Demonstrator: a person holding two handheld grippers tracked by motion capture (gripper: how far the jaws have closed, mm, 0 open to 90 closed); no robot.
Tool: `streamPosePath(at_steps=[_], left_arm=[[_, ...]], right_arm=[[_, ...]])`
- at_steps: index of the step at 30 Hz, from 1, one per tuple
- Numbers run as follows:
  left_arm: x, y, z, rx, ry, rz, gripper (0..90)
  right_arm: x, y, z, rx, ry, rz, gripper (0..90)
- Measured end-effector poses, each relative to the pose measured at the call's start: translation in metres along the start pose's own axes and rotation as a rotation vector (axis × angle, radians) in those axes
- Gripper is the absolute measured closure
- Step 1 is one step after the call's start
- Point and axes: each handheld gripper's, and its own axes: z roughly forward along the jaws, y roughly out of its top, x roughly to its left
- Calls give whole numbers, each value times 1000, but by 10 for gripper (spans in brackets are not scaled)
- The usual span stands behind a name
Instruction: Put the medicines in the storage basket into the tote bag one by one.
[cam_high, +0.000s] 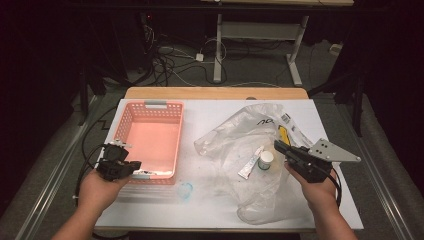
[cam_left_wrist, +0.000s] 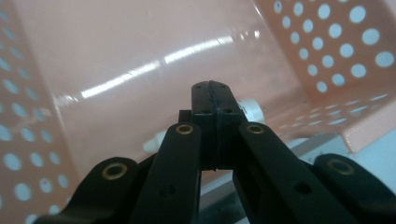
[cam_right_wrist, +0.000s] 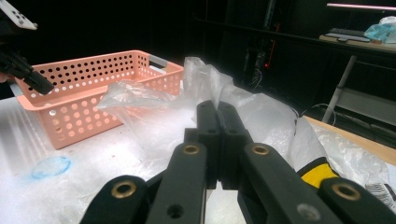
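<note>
A pink perforated basket (cam_high: 150, 107) stands on the white table at the left. My left gripper (cam_high: 135, 165) hangs over the basket's near-left corner, jaws shut and empty, tips (cam_left_wrist: 211, 88) pointing into the basket. A white object (cam_left_wrist: 252, 109) lies on the basket floor just behind the tips, mostly hidden. My right gripper (cam_high: 278, 145) is shut with nothing between its jaws (cam_right_wrist: 217, 107) and hovers at the right edge of a crumpled clear plastic bag (cam_high: 240, 135). A white-capped small jar (cam_high: 266, 159) and a white tube (cam_high: 250, 164) lie on the bag, just left of the right gripper.
A clear blue round lid (cam_high: 185, 190) lies on the table in front of the basket. A yellow-and-black item (cam_high: 283, 135) sits by the bag behind the right gripper. Beyond the table's wooden far edge (cam_high: 215, 93) are desk legs and cables on the floor.
</note>
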Motion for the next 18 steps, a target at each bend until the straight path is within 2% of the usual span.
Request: streamPosePath(at_steps=[2,10,15,18], left_arm=[[-2,4,1,43,3,9,879],[1,15,9,115,-14,-42,878],[3,16,15,174,-12,-42,878],[4,18,17,200,-27,-47,879]], right_arm=[[0,0,0,2,0,-5,900],[1,0,0,0,3,-4,900],[-1,-1,0,1,3,1,900],[0,-1,1,3,6,1,900]])
